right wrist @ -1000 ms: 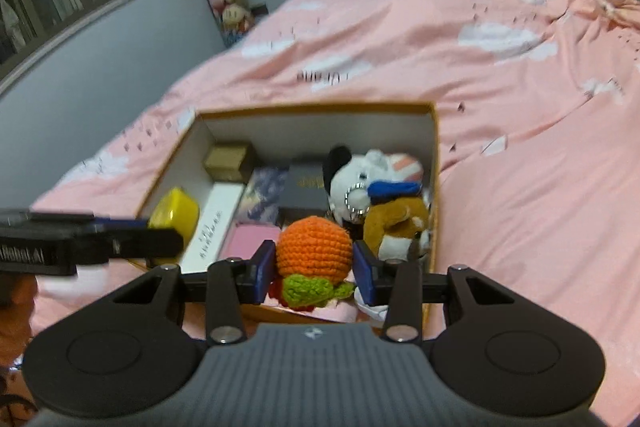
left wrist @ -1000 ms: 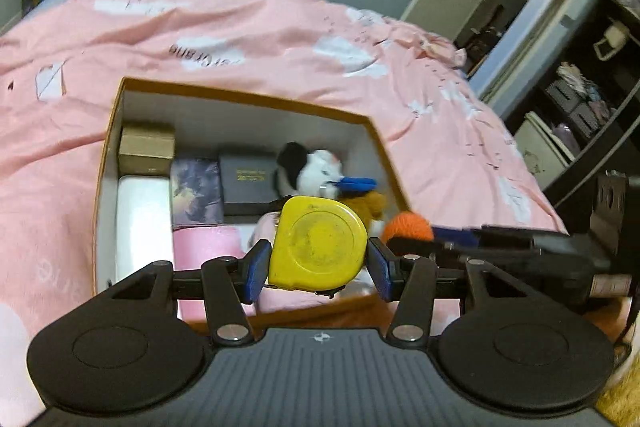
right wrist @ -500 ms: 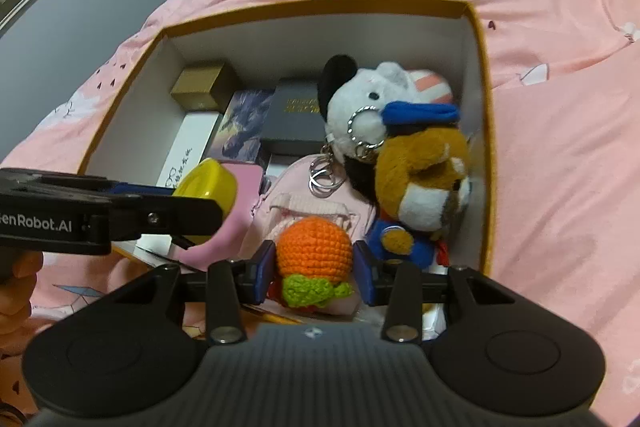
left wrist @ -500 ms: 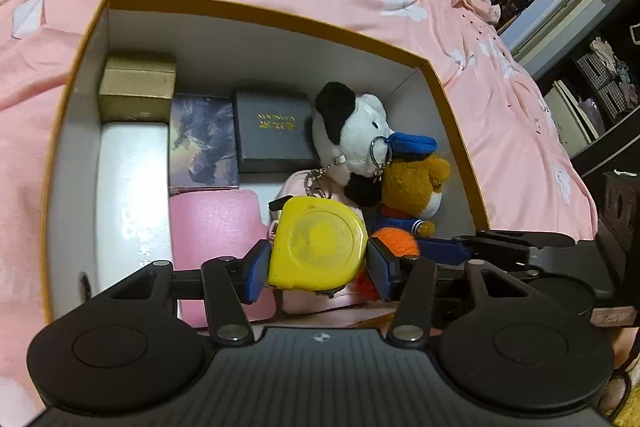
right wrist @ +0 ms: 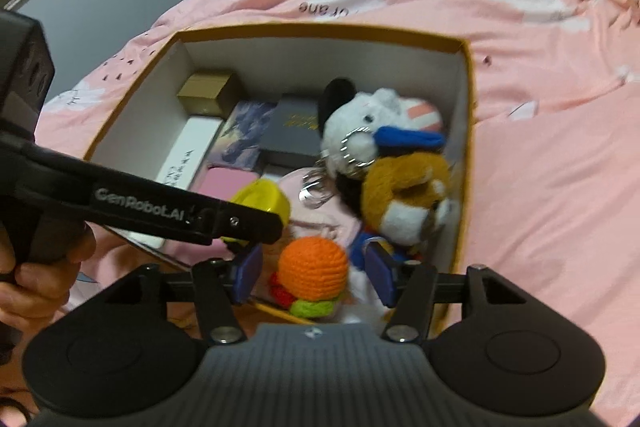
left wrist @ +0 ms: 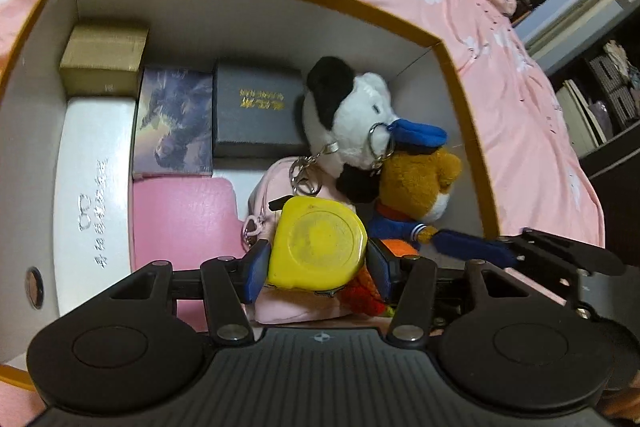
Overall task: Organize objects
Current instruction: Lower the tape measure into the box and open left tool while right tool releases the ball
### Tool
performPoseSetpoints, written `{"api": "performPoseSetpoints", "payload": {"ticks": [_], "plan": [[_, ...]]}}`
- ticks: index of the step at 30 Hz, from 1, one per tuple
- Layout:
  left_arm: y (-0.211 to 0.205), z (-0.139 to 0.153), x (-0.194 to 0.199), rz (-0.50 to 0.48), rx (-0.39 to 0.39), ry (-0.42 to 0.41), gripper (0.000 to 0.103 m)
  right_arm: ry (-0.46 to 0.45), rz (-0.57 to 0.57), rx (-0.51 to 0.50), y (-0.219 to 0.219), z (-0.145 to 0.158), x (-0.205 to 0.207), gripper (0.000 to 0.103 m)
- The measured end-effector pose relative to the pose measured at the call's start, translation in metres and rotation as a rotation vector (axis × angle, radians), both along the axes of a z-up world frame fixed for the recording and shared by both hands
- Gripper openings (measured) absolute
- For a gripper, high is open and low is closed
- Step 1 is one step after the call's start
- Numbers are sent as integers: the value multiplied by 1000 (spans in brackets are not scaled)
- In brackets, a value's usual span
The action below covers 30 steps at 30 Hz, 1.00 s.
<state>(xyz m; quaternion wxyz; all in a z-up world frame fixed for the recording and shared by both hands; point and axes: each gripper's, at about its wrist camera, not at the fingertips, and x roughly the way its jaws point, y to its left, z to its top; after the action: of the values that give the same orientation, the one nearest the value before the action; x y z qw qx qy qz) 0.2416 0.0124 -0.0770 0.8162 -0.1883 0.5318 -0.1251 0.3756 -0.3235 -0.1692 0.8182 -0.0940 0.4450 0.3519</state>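
An open cardboard box [left wrist: 460,75] with an orange rim lies on a pink bed; it also shows in the right wrist view [right wrist: 466,115]. My left gripper [left wrist: 318,263] is shut on a yellow tape measure [left wrist: 318,243] and holds it low over the box's near side, above a pink pouch [left wrist: 280,307]. My right gripper [right wrist: 312,277] stands open around an orange crocheted toy [right wrist: 312,267], which rests at the box's near edge with gaps to both pads. The left gripper's arm [right wrist: 160,207] crosses the right wrist view.
In the box lie a white plush [left wrist: 352,123], a brown plush with a blue cap [left wrist: 420,183], a gold box [left wrist: 104,63], a white case [left wrist: 94,195], a picture box [left wrist: 172,123], a dark box [left wrist: 256,111] and a pink case [left wrist: 184,223]. Pink bedding [right wrist: 540,167] surrounds it.
Both grippers came down toward the box. My right gripper's jaws have opened off the orange toy, which now rests at the box's near edge. The left still holds the tape measure.
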Motion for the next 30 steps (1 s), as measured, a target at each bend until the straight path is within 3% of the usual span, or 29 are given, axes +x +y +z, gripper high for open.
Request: {"api": "performPoseSetpoints", "payload": {"ticks": [5,9,11,16,21,30], "plan": [[1,-9,-2,11,-28,22,60,16,-26,16,-9,-1,5,59],[5,-5,-7,13,-59,4,71,19,-42,26,-12,0,5,59],[6,0,-11,17,-46,-15,72,15,-45,26,-12,1,3,60],[7,22,-29,22,20,-98,72,-19,-52,40,-16,13,-8,60],[8,59,-53,79,167,-241,72,-82,-65,68,-19,32,-23,65],[8,103,-92,137,337,-373,82,-155,-108,135,-24,63,-54,72]]}}
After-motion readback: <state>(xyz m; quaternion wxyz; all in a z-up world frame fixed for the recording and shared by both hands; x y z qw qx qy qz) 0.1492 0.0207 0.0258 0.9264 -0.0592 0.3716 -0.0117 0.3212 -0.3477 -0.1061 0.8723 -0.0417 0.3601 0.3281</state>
